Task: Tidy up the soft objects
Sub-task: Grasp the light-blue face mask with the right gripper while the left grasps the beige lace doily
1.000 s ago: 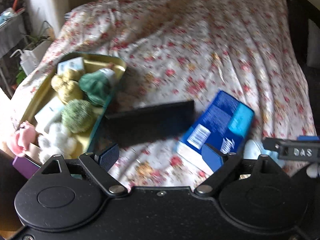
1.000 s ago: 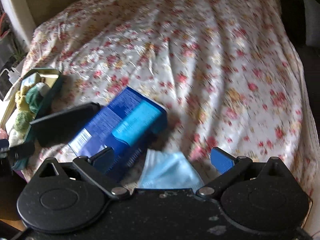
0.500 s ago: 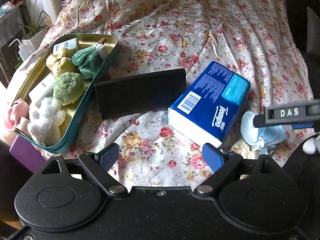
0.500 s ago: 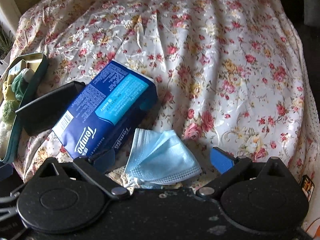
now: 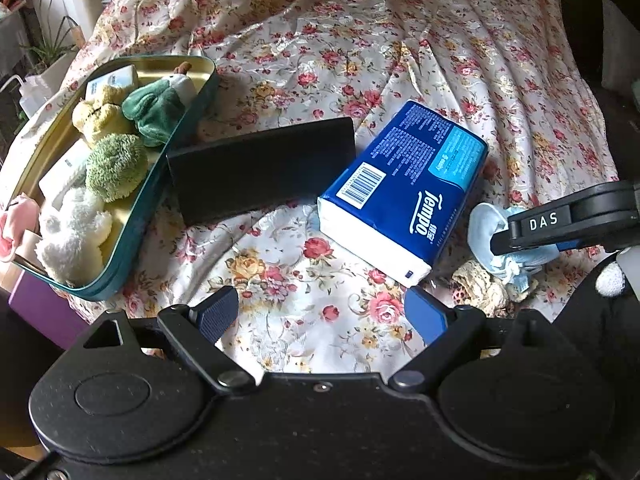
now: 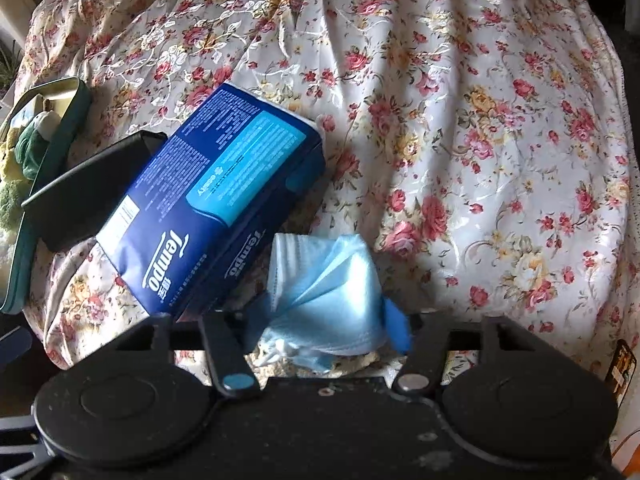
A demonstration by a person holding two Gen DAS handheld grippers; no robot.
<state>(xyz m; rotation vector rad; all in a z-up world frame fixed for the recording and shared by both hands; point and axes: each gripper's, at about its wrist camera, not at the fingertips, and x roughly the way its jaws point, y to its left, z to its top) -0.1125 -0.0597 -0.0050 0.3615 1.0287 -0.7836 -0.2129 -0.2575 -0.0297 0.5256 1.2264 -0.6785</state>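
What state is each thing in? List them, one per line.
Face mask: crumpled, pinched in right gripper.
Left gripper: open, empty.
Tempo tissue pack: sealed, lying flat.
Tin: open, holding plush toys.
Black box: lying beside tin.

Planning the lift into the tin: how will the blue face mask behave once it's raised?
Probably floppy: the face mask is already crumpled and folded between the right gripper jaws. Likely very light, being thin pleated fabric. Its loose lower edge may dangle and brush the Tempo tissue pack beside it.

Tin (image 6: pixel 60 128) cut by left edge; mask (image 5: pixel 486 236) partly hidden.
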